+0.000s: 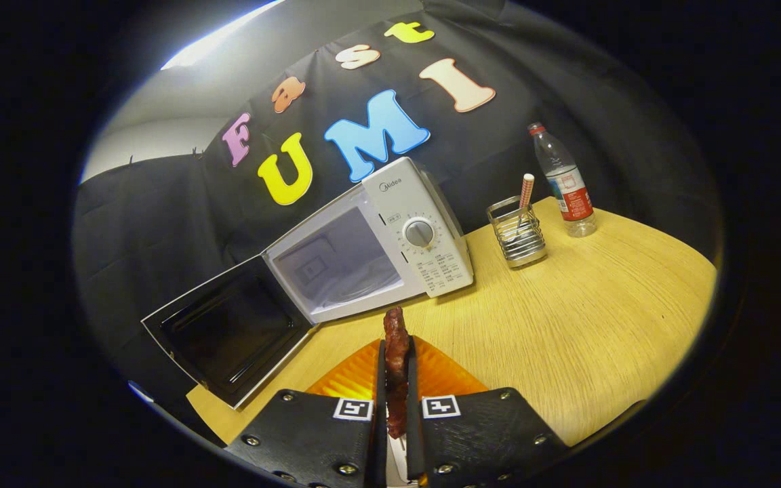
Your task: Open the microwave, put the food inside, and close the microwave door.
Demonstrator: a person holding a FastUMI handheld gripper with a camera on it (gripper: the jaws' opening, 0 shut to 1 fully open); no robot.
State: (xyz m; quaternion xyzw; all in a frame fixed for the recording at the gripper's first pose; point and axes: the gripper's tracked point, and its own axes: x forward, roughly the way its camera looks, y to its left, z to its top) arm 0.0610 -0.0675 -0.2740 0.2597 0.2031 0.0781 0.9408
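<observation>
Gripper [396,379] fingers are closed on a dark red strip of cooked meat [396,339], which stands upright between them with its tip projecting ahead.

Largest item: light wood-grain table [601,325], extending ahead and to the right of the claw. White microwave oven [390,237] sits just beyond the fingertips; its dark glass door [228,332] is swung fully open to the left, cavity exposed. Orange ribbed plate [356,376] lies directly beneath the fingers.

Risks, as judged: the meat is held by a narrow section and could slip or pivot during travel; its protruding tip could strike the cavity frame; the open door overhangs the table edge and could be knocked.
</observation>
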